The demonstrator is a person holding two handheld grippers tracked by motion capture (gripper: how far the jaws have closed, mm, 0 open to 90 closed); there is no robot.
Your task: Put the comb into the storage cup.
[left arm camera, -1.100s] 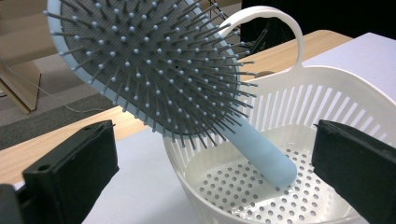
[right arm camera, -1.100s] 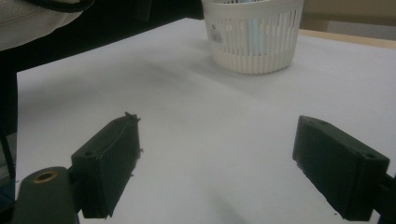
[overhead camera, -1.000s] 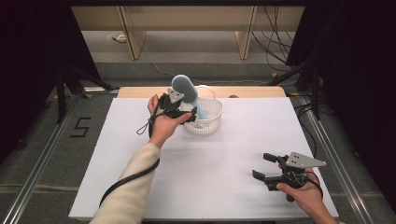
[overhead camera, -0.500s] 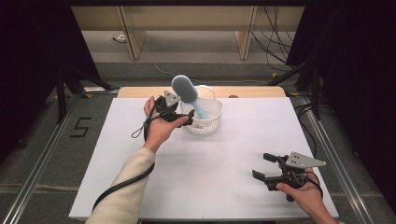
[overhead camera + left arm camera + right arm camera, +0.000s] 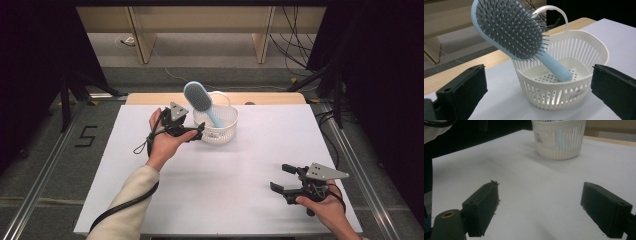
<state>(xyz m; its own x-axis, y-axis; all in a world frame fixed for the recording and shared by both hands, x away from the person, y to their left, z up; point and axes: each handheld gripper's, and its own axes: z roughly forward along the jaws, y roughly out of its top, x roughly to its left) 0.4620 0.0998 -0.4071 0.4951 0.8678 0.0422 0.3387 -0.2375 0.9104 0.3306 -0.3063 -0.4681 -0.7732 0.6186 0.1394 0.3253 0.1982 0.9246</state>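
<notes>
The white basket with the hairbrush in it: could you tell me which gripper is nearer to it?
Left. The left gripper sits beside the basket; the right gripper rests far off.

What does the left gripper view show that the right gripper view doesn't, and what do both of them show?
The left gripper view alone gives the hairbrush's grey bristles and blue head leaning out over the rim, its handle end resting on the perforated floor, plus the basket's hanging loop. The right gripper view alone gives a wide bare stretch of the white table and the basket from farther off, with a blue strip behind its slats. Both share the white slatted basket and an open pair of black claw jaws.
</notes>
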